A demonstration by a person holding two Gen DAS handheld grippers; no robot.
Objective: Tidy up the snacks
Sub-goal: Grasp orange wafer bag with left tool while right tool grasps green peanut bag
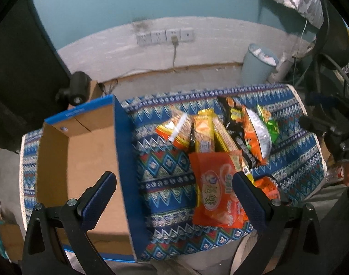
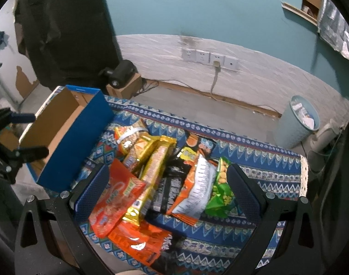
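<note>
Left wrist view: the left gripper (image 1: 174, 199) hangs spread wide with nothing between its fingers, straddling the right wall of the open blue-sided cardboard box (image 1: 82, 160), which sits at the left end of the blue patterned tablecloth (image 1: 165, 178). Bare cloth lies between that wall and the heap of snack packets (image 1: 220, 142). The nearest one, an orange-red foil bag (image 1: 216, 190) with white Chinese characters I cannot read, lies lengthwise toward the camera, near the table's front edge.

Right wrist view: the right gripper (image 2: 163, 194) is likewise splayed and empty above the heap (image 2: 165, 174). A long gold-wrapped biscuit pack (image 2: 151, 178) runs from near-left to far-right. A small green packet (image 2: 220, 192) lies rightmost, with bare cloth beyond to the fringed edge. The box (image 2: 66, 137) stands far left.
</note>
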